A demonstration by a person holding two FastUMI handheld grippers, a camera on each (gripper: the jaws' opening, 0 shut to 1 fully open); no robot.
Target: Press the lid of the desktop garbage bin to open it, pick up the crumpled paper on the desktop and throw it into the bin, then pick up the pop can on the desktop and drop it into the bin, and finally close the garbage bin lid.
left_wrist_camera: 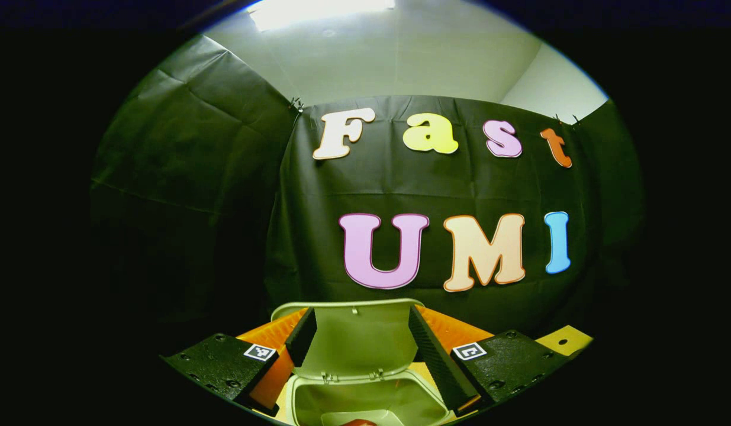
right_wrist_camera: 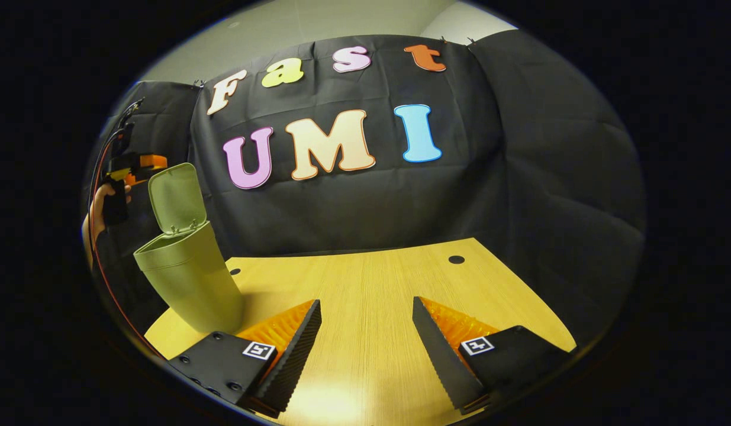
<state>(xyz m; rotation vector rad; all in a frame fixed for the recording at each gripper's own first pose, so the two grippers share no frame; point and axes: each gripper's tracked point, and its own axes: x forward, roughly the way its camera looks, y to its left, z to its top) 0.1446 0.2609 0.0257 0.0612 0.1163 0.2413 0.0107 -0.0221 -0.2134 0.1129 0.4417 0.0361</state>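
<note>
Green bin (right_wrist_camera: pixel 187 284) stood on wooden table (right_wrist_camera: pixel 389 284), lid (right_wrist_camera: pixel 177 198) raised, left gripper (left_wrist_camera: pixel 359 355) held spread above its mouth, right gripper (right_wrist_camera: pixel 365 349) spread, nothing grasped.

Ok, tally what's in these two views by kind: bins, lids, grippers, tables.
Bin: 1
Lid, open: 1
Grippers: 2, left, right
Table: 1
Total: 5
</note>
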